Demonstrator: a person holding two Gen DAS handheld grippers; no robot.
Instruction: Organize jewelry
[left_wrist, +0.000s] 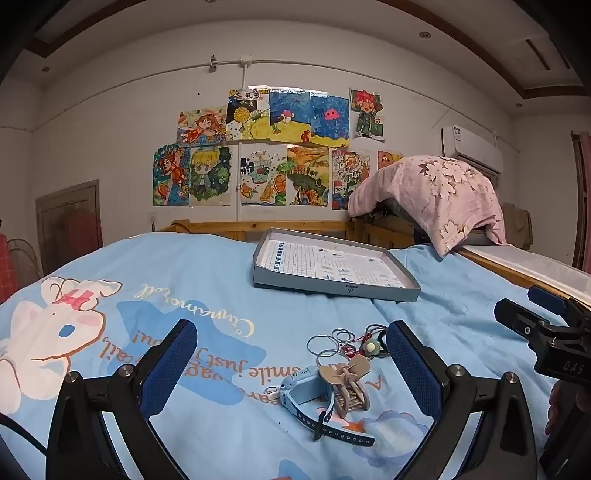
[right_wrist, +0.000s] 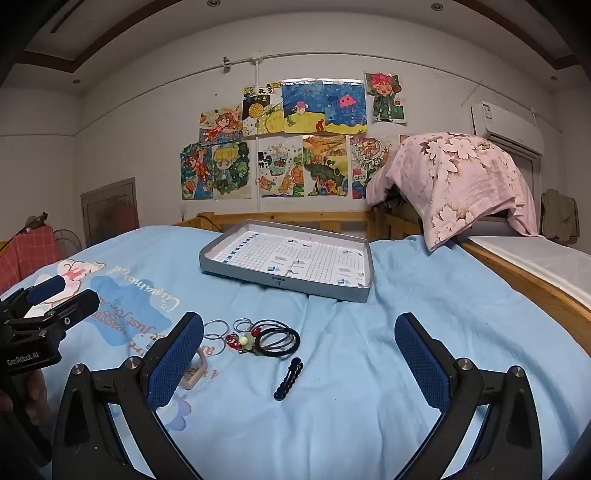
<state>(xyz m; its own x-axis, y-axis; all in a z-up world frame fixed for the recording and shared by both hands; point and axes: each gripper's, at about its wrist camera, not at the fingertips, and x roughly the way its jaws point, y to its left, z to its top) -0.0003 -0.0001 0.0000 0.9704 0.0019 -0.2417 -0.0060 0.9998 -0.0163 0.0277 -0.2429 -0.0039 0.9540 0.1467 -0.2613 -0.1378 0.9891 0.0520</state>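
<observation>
Both the left gripper (left_wrist: 291, 369) and right gripper (right_wrist: 299, 354) hover with jaws spread, holding nothing, over jewelry (right_wrist: 255, 338) heaped on the blue bedspread (right_wrist: 369, 387) near the grey tray (right_wrist: 284, 286).

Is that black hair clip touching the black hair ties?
Apart. The right wrist view shows blue sheet between the black hair clip and the black hair ties.

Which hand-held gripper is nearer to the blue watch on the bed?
Left. The left hand-held gripper hovers open just before the blue watch; the right hand-held gripper is further right, by the black hair clip.
</observation>
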